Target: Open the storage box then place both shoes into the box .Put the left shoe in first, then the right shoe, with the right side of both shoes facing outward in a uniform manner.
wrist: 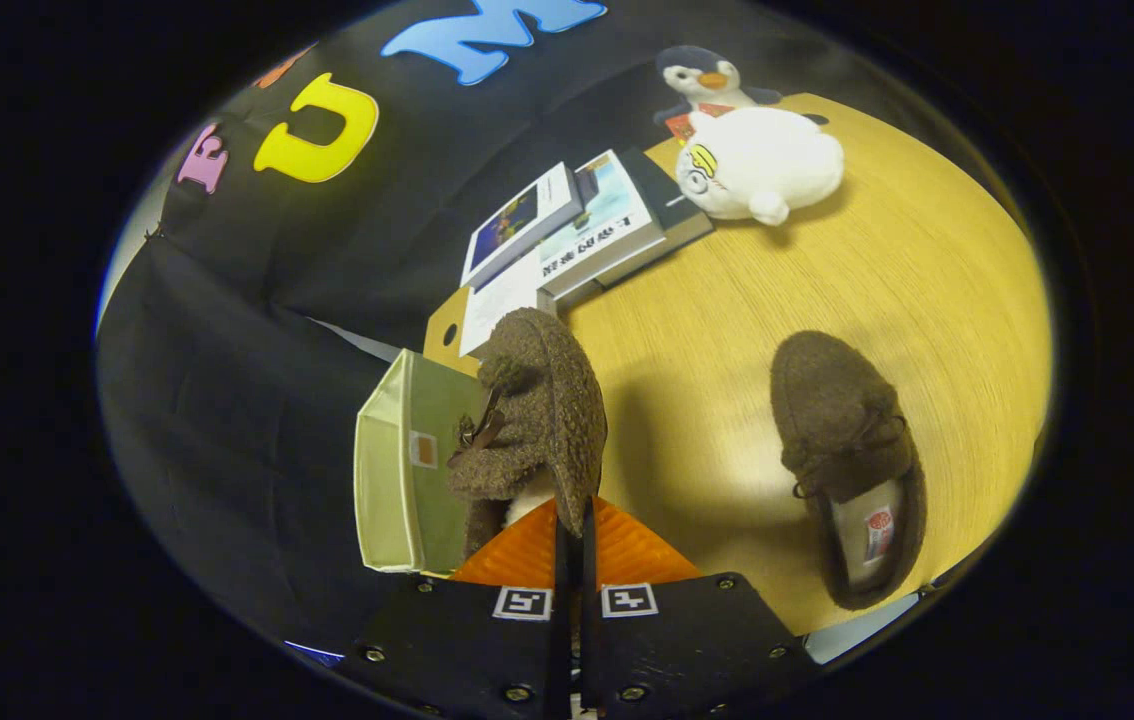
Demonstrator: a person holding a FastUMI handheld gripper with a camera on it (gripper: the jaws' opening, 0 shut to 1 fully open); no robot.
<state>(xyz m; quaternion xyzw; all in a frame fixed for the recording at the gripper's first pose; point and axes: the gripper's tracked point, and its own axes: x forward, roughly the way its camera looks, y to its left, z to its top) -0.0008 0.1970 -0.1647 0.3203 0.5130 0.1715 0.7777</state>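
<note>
Gripper view
Gripper (575, 530): fingers drawn almost together, clamped on the rim of the held shoe (532, 420); only a thin gap between them.
Held shoe: brown and fuzzy, lifted, tipped on its side, toe pointing away beyond the fingertips; lace bow turned toward the box side.
Storage box (397, 480): pale green fabric, just ahead and to the left of the fingers, directly beside and partly behind the held shoe; appears open, though the lid itself cannot be made out.
Second shoe (852, 465): same brown kind, lying flat on the table (927, 280), well to the right of the fingers, opening up, untouched.
Books (577, 225): stacked beyond the held shoe, far past the fingertips.
Plush toys (757, 160): white one and a penguin, farther still, ahead to the right.
Done, as judged: box seemingly opened; first shoe picked up and brought next to the box.
Left, as judged: lowering this shoe inside, releasing, then fetching the second shoe and setting it in with matching sides outward.
Unclear: which shoe is left or right.
</note>
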